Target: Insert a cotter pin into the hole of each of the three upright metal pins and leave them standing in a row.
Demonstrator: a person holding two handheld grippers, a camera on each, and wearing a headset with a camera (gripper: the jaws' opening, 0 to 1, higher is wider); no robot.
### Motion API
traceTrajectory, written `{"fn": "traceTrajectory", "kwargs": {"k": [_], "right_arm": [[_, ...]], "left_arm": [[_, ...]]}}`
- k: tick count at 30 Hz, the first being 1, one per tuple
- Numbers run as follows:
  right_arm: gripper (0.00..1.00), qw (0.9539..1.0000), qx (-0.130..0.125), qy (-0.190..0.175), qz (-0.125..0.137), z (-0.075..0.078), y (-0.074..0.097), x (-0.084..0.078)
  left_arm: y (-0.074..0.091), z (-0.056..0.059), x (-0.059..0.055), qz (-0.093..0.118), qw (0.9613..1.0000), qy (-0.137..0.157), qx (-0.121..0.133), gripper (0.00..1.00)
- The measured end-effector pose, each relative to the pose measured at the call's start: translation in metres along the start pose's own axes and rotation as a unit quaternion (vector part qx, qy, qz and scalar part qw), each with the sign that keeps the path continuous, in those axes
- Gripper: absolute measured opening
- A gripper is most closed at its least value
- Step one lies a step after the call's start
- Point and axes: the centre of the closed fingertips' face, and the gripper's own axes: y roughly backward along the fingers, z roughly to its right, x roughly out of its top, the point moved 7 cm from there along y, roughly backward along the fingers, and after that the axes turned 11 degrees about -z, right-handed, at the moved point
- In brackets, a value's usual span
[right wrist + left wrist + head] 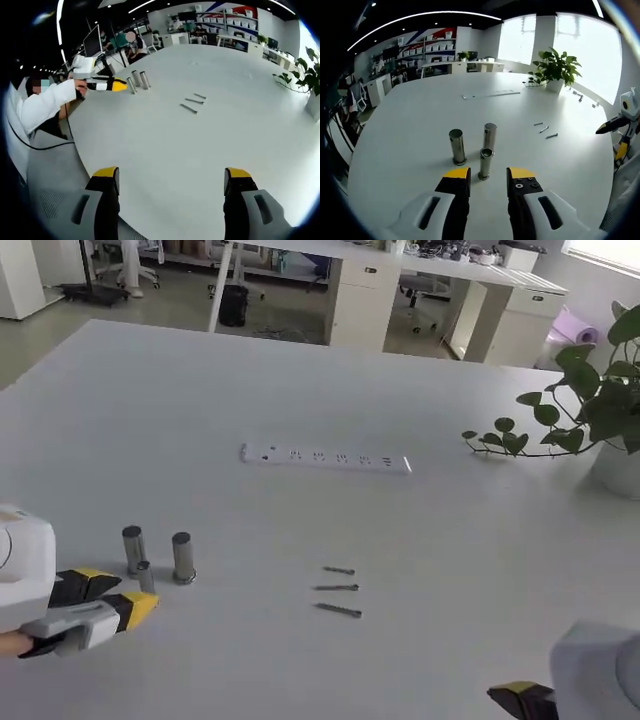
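three upright grey steel cylinder pins (182, 557) cluster near-left of the long white power strip (325, 458); three thin cotter pins (337, 588) lie before it. left gripper (488, 175) part-open, empty; right gripper (172, 175) wide, empty.

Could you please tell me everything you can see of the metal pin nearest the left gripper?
The nearest metal pin is a small, shiny grey cylinder, steel by its look, with a slightly wider foot. It stands upright on the white table, touching nothing else, just ahead of the open left gripper and in line with the gap between its jaws. Two other pins stand close behind it, apart from it. Its hole is too small to make out.
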Motion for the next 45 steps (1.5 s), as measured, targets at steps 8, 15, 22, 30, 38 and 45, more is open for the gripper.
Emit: {"fn": "traceTrajectory", "kwargs": {"k": [8,15,22,30,38,45], "right_arm": [[0.90,1.0000,-0.005,0.007,0.005,0.000,0.003,-0.002],[0.93,0.9997,-0.009,0.021,-0.007,-0.003,0.000,-0.003],[0.93,0.9996,-0.002,0.023,-0.015,-0.005,-0.001,-0.003],[0.92,0.9996,0.000,0.025,-0.012,-0.007,0.000,-0.003],[0.92,0.9997,-0.003,0.023,-0.004,-0.008,0.003,-0.006],[0.92,0.9996,-0.012,0.021,0.014,-0.010,0.010,-0.008]], "left_arm": [[-0.012,-0.001,0.007,0.000,1.0000,-0.004,-0.008,0.21],[-0.018,-0.003,0.008,-0.003,0.9999,-0.008,-0.009,0.10],[-0.021,-0.004,0.006,-0.006,0.9999,-0.010,0.000,0.08],[-0.019,-0.007,0.007,-0.003,0.9998,-0.018,0.000,0.07],[-0.003,0.001,0.010,0.029,0.9990,-0.032,-0.007,0.07],[0.012,0.026,0.021,0.044,0.9962,-0.068,-0.033,0.06]]}}
